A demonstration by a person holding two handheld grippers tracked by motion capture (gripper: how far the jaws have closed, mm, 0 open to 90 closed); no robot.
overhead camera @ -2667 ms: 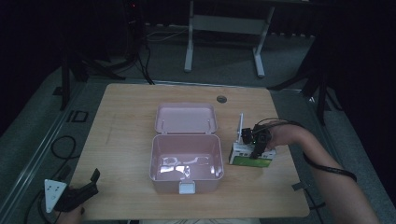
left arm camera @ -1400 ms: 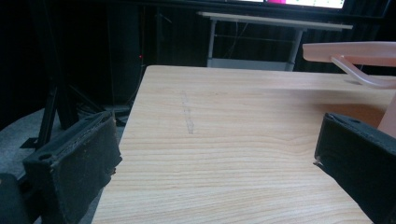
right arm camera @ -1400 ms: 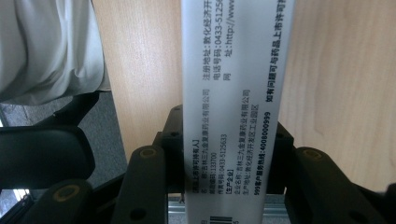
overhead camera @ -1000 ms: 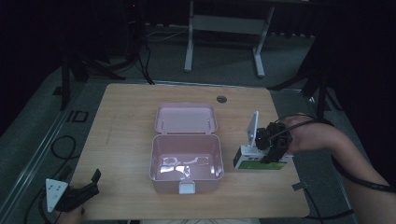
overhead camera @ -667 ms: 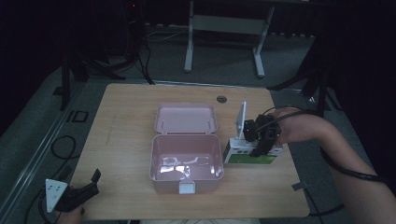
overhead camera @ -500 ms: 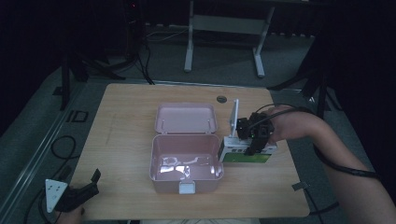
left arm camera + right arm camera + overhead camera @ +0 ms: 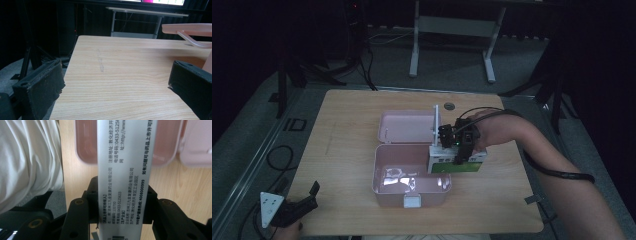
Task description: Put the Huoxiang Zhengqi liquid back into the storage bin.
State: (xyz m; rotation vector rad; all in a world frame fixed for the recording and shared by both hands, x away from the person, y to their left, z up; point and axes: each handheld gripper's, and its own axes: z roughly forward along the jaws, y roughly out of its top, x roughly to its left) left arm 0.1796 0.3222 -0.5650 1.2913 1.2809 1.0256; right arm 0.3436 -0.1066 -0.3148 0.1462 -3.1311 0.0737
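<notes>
Worktop (image 7: 352, 125): pale wood, carries everything; I work from its near edge.

Storage box (image 7: 384, 187): pink, open, lid laid flat behind the tray. Tray holds a little clear wrapping, otherwise roomy.

Medicine carton (image 7: 469, 162): white and green, long, lying level in my right gripper. It hangs over the right rim of the tray, partly above it, not inside. In the right gripper view the printed white face (image 7: 125, 170) runs straight out between the jaws toward the tray.

Right gripper (image 7: 460, 150): clenched on the carton, 1 pad on each narrow side.

Left gripper (image 7: 297, 210): released, jaws wide apart, nothing between them; resting at the near left corner, well apart from the box.

Risk 1: carton end catches the tray rim if I lower it before it is fully over the opening; box could skid or tip.

Risk 2: grip sits near 1 end, so the far end may droop and twist in the pads.

Risk 3: left gripper too far off to steady the box.
</notes>
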